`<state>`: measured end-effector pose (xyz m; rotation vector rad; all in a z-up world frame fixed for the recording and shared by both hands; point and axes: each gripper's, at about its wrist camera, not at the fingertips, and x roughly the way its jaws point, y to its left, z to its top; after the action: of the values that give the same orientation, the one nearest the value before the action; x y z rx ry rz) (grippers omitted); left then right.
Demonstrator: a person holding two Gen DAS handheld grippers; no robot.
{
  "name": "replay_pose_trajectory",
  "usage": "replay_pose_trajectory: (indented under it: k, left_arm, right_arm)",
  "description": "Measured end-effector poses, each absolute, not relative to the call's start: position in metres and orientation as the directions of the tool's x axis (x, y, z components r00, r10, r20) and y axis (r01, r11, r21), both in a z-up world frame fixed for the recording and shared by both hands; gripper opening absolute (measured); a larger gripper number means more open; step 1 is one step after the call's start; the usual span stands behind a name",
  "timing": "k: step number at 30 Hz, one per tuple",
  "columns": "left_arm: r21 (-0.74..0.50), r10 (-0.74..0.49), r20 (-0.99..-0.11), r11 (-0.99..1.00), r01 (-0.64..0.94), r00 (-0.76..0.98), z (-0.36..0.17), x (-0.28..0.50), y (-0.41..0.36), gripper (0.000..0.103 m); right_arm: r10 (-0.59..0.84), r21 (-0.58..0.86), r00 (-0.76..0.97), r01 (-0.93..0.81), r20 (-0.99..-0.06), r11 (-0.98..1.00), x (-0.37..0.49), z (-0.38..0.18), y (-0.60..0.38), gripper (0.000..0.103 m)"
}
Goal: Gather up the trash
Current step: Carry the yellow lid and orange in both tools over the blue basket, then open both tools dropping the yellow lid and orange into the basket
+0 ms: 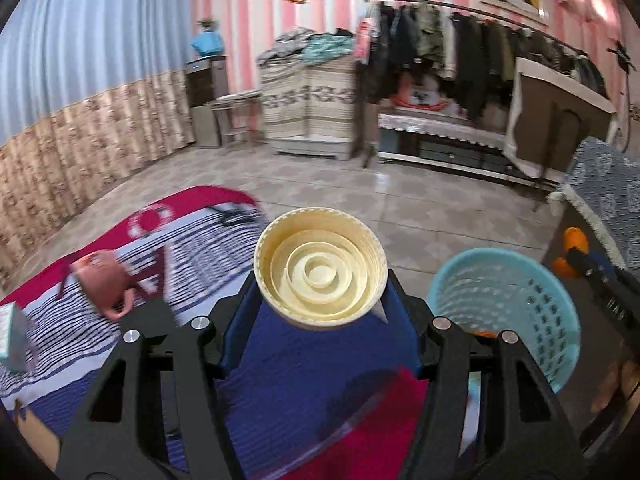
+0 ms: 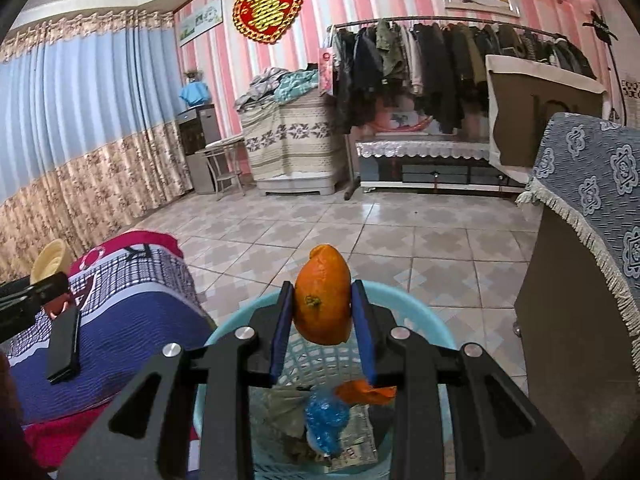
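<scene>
My left gripper (image 1: 322, 280) is shut on a round cream plastic lid (image 1: 320, 272), held by its rim between the blue pads with its ringed inside facing the camera, above the bed. A light blue mesh basket (image 1: 504, 312) stands on the floor to its right. My right gripper (image 2: 322, 292) is shut on a piece of orange peel (image 2: 323, 300) with a stem, directly above the basket (image 2: 424, 300). Inside the basket lie a blue wrapper (image 2: 326, 420), another orange peel scrap (image 2: 366, 392) and crumpled paper. The cream lid (image 2: 50, 262) shows at the left of the right wrist view.
The bed (image 1: 312, 380) has a blue, white and red patterned cover. On it lie a pink cup (image 1: 102, 280), a small box (image 1: 12, 336) and a black flat device (image 2: 64, 346). A cabinet with a blue fringed cloth (image 2: 588, 184) stands right of the basket. Tiled floor lies beyond.
</scene>
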<state>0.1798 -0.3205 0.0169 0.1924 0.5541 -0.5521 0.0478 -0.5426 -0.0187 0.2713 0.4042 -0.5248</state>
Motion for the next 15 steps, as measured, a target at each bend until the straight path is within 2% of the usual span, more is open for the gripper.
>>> replay_pose_trajectory:
  k: [8,15]
  left_arm:
    - [0.021,-0.535,-0.518,0.772,0.636,0.667,0.019,0.161,-0.393,0.059]
    - [0.045,-0.547,-0.574,0.722,0.69,0.61,-0.023,0.156,-0.434,0.059]
  right_arm:
    - [-0.471,0.148,0.787,0.562,-0.399,0.814,0.034,-0.011,-0.555,0.03]
    - [-0.482,0.173,0.766,0.592,-0.424,0.787,0.027,-0.019,-0.575,0.03]
